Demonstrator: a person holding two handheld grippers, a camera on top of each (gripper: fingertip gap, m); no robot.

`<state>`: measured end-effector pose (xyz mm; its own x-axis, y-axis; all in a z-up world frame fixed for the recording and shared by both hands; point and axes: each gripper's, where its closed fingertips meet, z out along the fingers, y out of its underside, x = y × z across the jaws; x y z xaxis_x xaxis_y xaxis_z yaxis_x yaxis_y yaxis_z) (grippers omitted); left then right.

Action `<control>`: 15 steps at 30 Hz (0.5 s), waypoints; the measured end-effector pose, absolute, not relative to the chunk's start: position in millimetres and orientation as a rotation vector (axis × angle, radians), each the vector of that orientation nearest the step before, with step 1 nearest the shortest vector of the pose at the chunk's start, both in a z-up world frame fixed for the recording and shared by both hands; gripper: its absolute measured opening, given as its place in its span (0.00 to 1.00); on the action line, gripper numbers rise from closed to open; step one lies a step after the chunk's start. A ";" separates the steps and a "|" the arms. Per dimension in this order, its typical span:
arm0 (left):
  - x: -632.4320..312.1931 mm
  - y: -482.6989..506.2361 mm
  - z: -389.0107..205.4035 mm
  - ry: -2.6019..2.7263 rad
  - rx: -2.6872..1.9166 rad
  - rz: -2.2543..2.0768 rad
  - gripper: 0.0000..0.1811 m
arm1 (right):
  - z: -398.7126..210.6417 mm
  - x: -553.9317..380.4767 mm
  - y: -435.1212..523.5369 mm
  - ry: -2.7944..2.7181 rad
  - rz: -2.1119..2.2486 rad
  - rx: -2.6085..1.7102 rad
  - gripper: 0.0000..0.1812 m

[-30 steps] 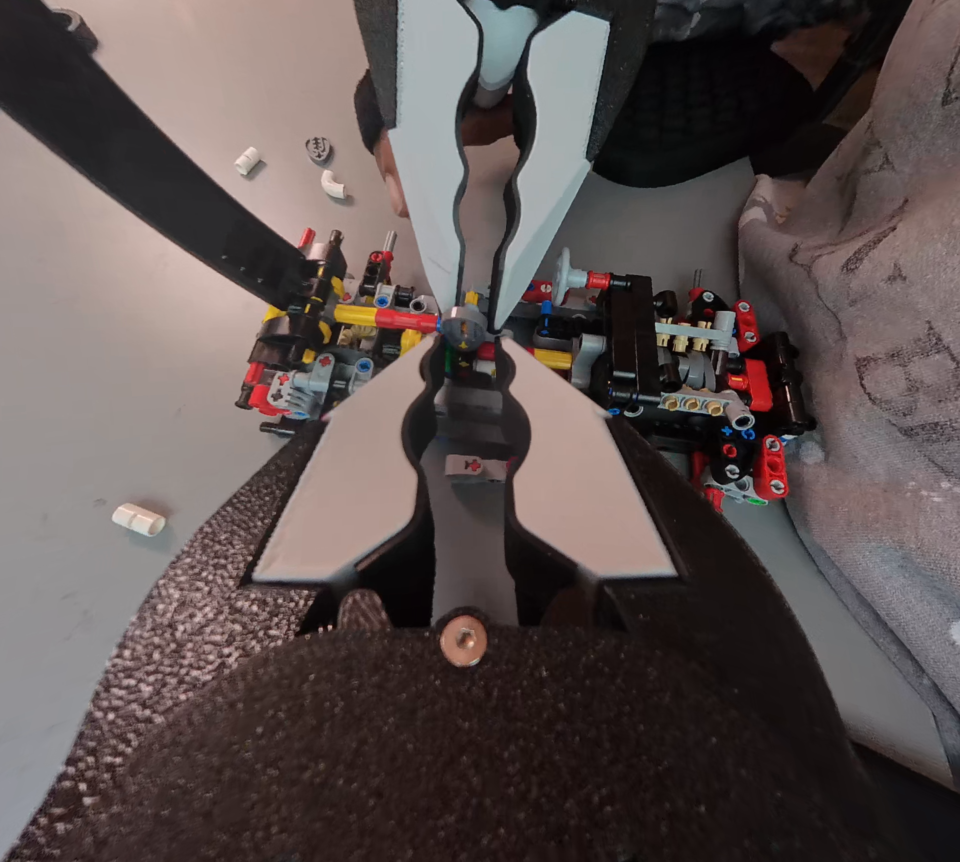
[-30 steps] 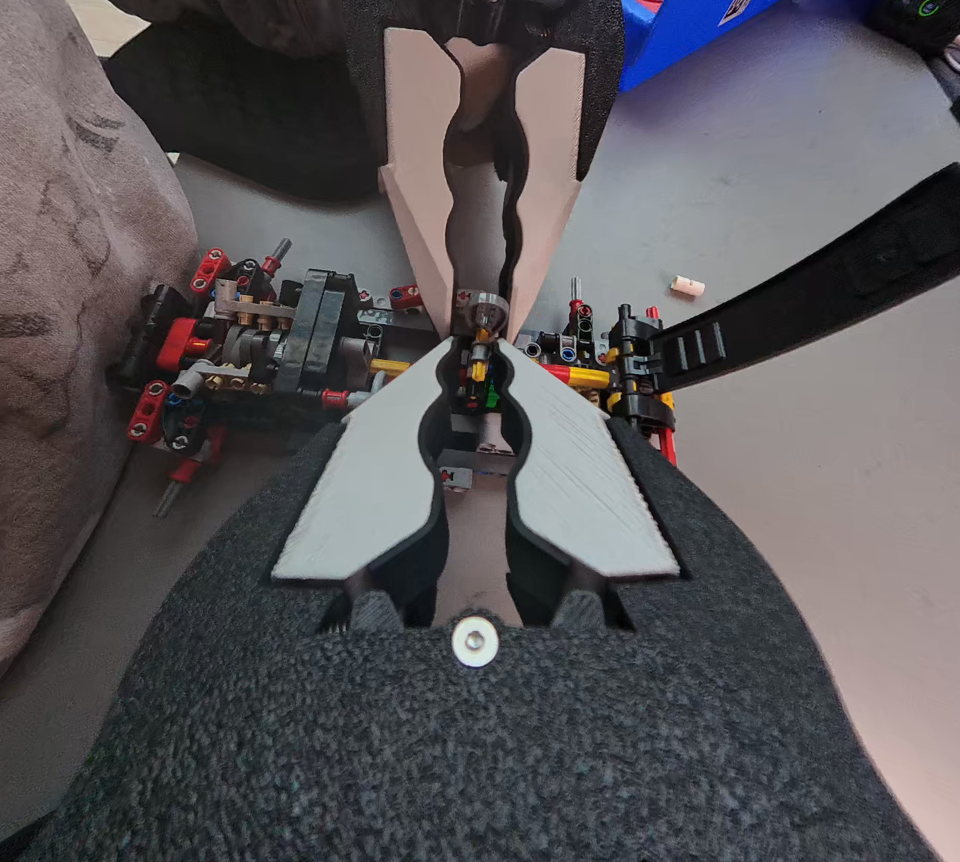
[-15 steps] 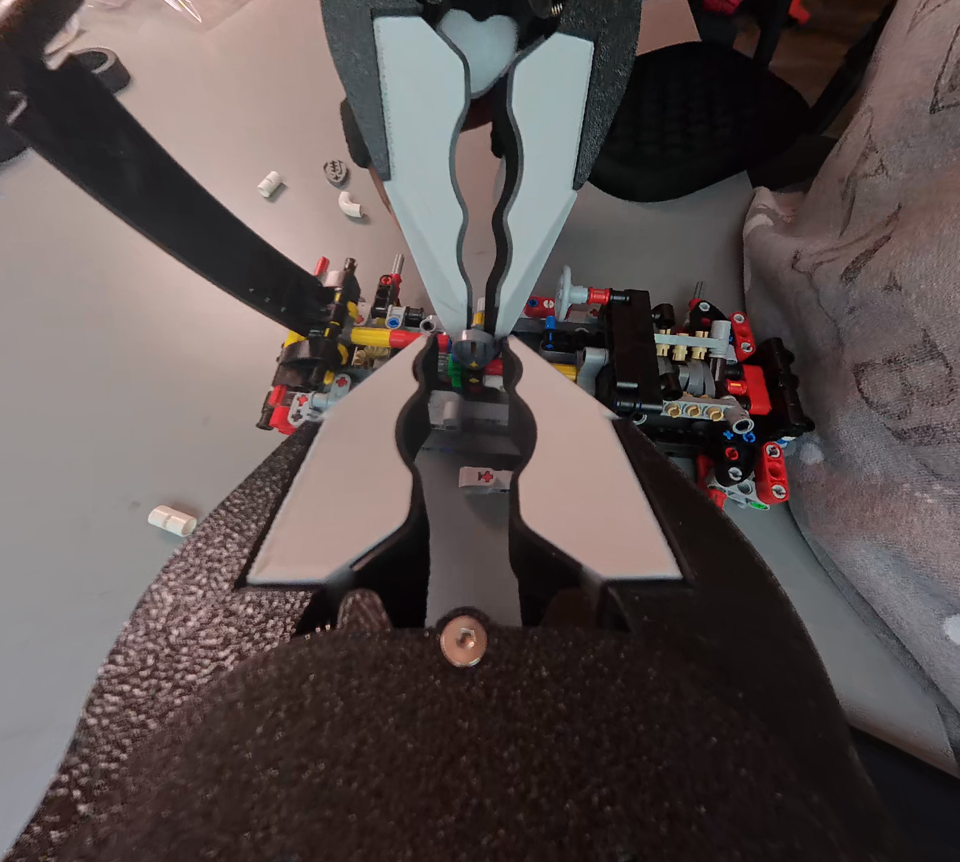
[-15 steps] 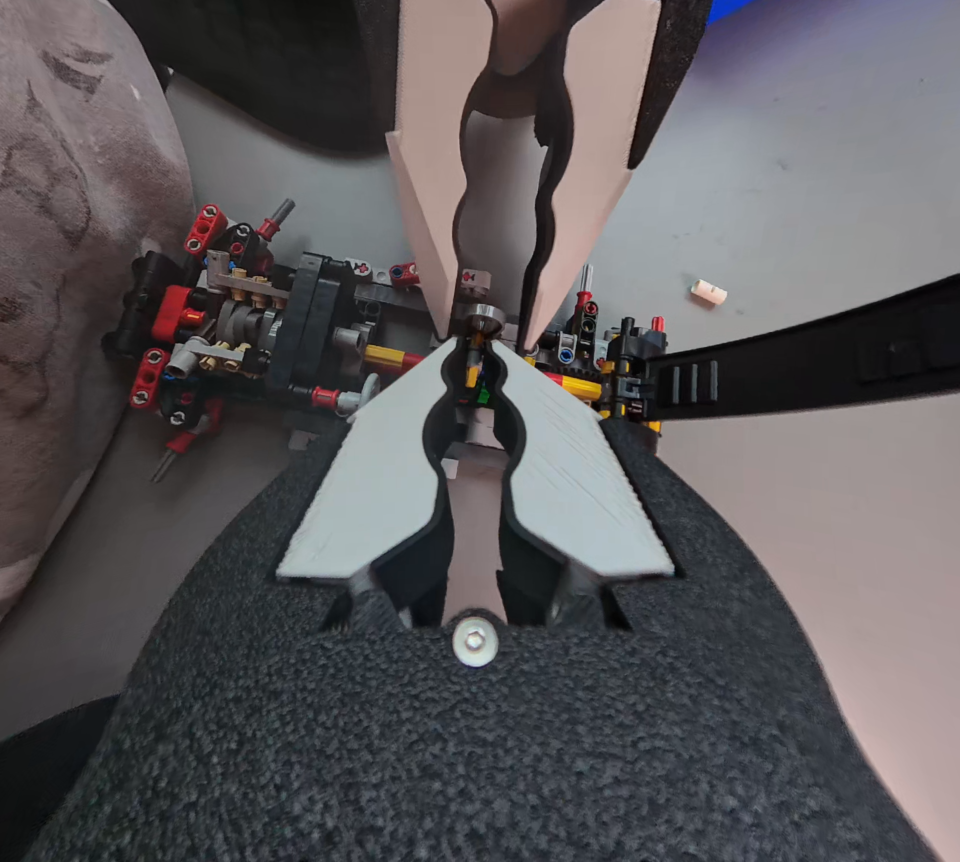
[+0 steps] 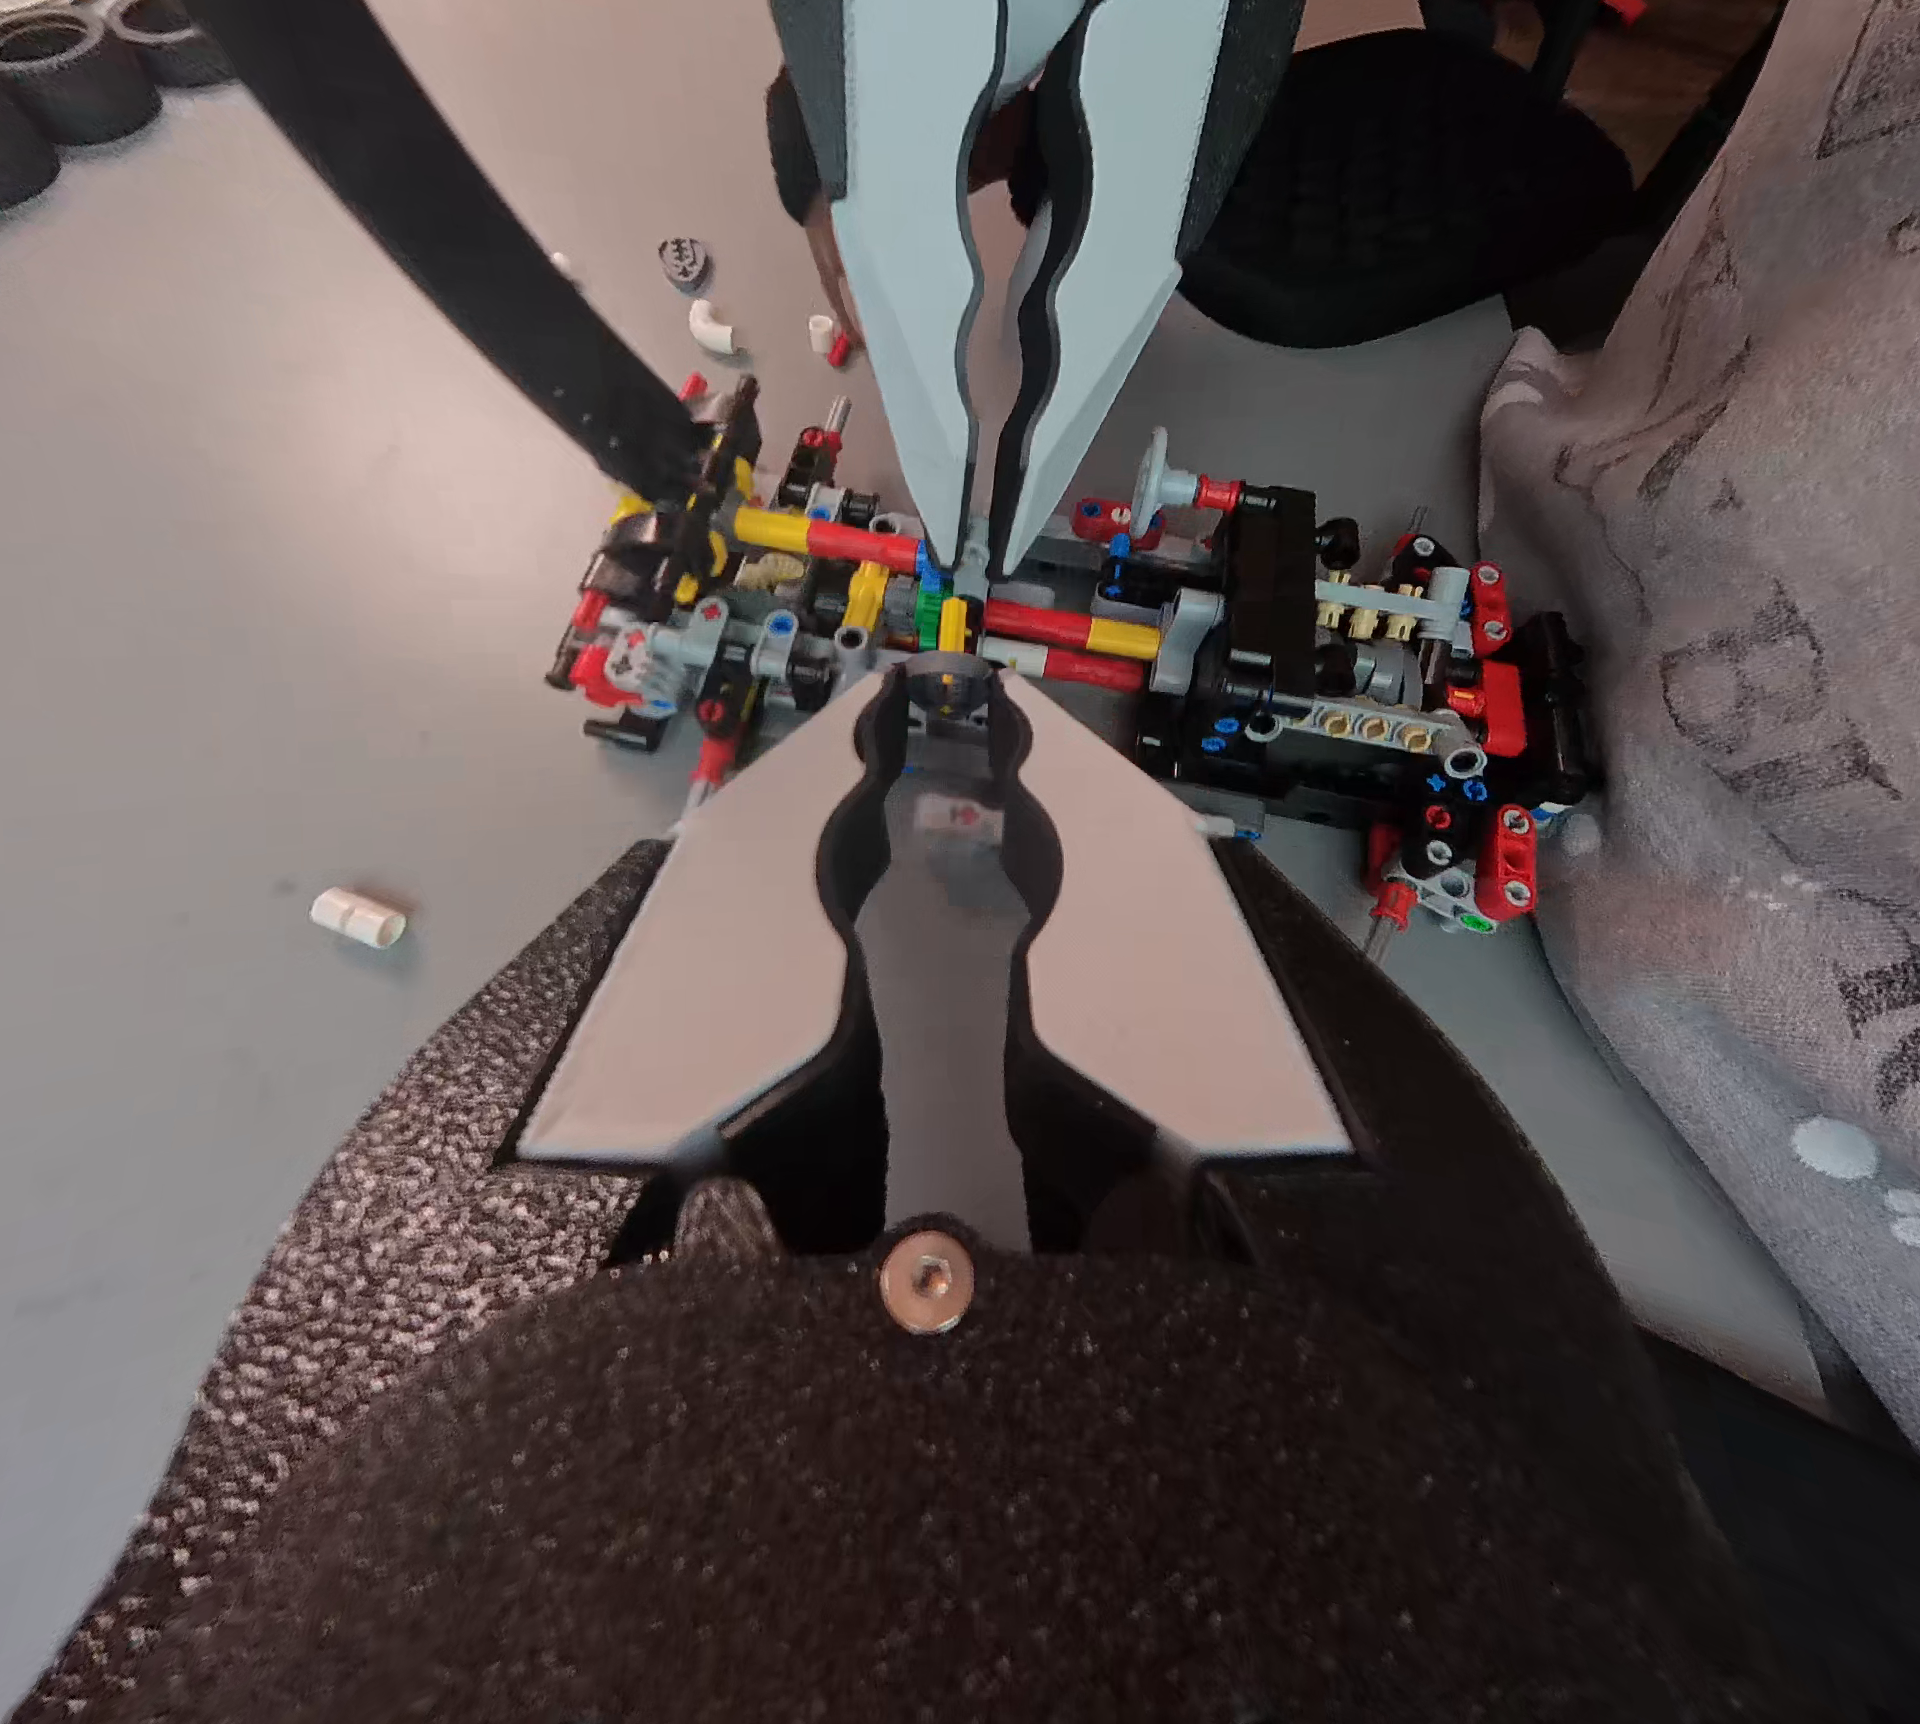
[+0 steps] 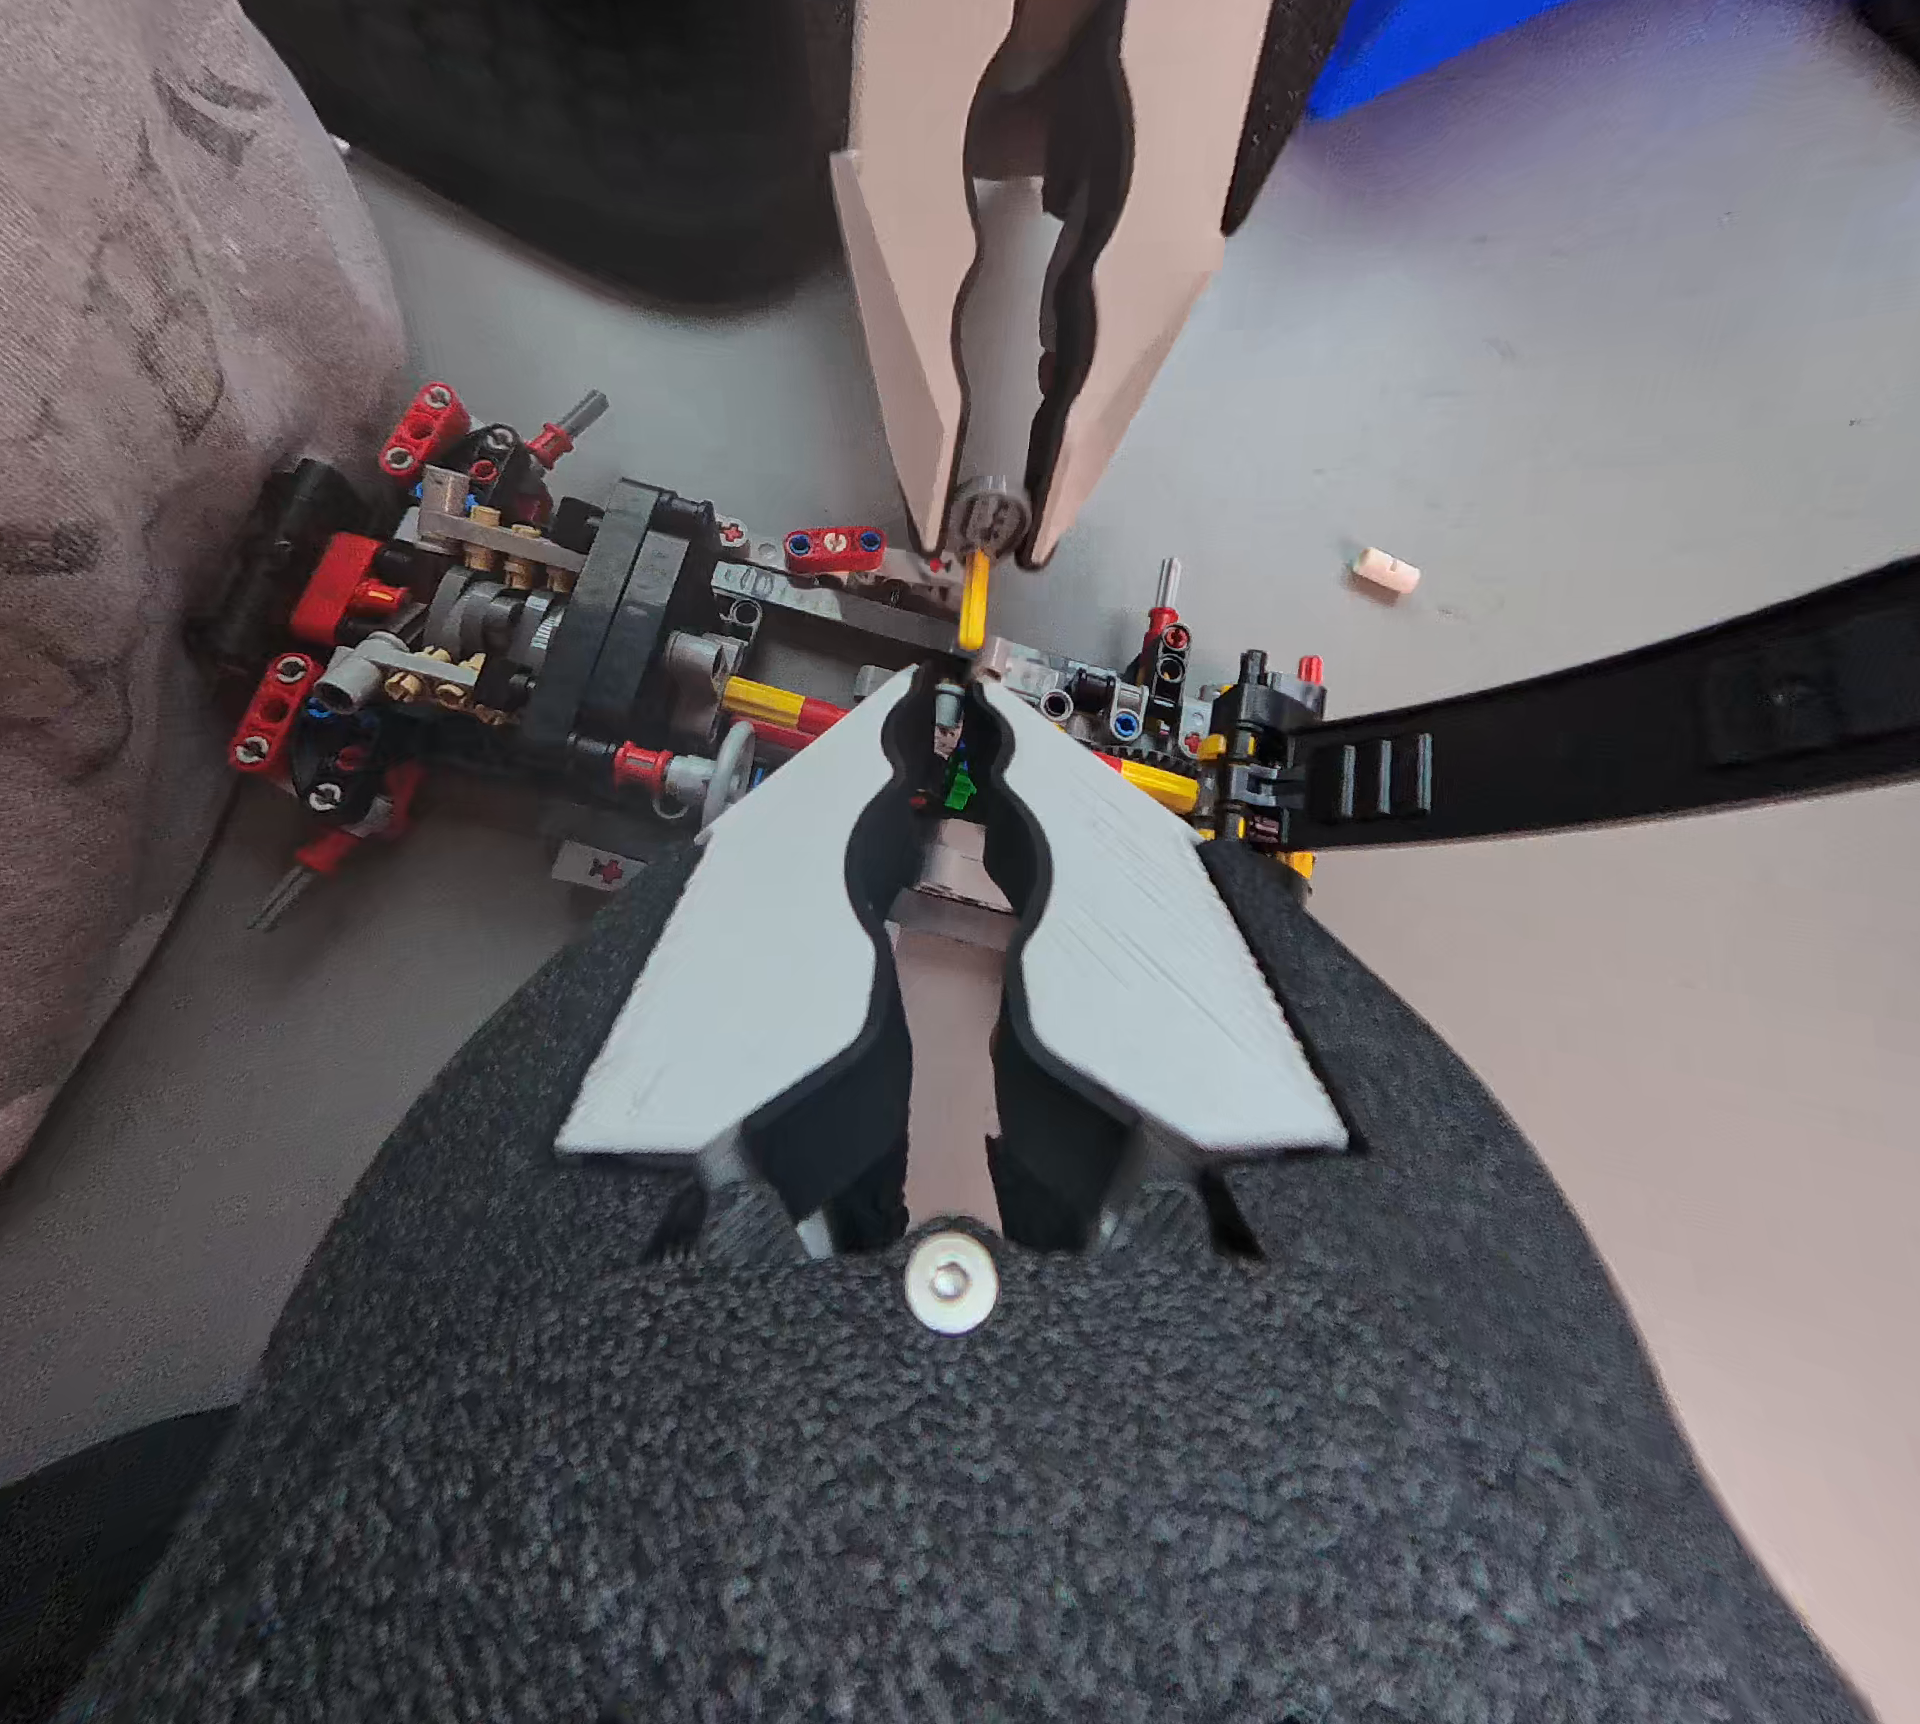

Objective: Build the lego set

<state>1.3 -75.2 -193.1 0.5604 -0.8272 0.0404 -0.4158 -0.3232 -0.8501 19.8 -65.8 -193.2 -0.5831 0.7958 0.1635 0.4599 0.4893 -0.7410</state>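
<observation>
Pulled back from the multicoloured plastic Lego chassis [image 5: 1278, 594] on the table [image 5: 312, 635], your left gripper [image 5: 948, 687] is pinching a likely slippery grey round bush [image 6: 992, 516] by its rim; your right gripper [image 6: 945, 687] is narrowly clamping the chassis.

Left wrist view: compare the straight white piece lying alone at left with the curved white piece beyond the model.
The straight white piece is a short tube; the curved white piece is a bent elbow. The straight one lies alone, this side of the lego model; the curved one lies beyond it, beside a dark round piece. Both are white, small and loose on the grey table.
</observation>
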 end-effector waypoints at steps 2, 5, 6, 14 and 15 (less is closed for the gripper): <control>-0.5 -76.5 -192.8 0.972 -1.952 -0.628 0.08 | -192.9 22.3 -65.0 -2.222 0.912 -1.044 0.03; 8.5 -75.3 -196.7 1.020 -1.954 -0.610 0.09 | -192.1 18.5 -65.3 -2.160 0.975 -1.100 0.03; 8.5 -74.1 -195.2 1.021 -1.950 -0.611 0.09 | -192.1 18.4 -63.7 -2.152 0.960 -1.090 0.03; 8.8 -70.1 -164.9 0.969 -1.839 -0.630 0.09 | -173.6 12.9 -71.4 -2.088 1.007 -1.069 0.14; 12.2 -71.1 -161.4 0.969 -1.824 -0.648 0.09 | -171.2 11.0 -73.7 -2.086 1.006 -1.047 0.10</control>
<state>12.2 -71.1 -161.4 0.5475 -0.8365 0.0225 -0.3399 -0.2469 -0.9075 11.0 -73.7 -171.2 -0.5158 0.8406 0.1655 0.3941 0.4042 -0.8254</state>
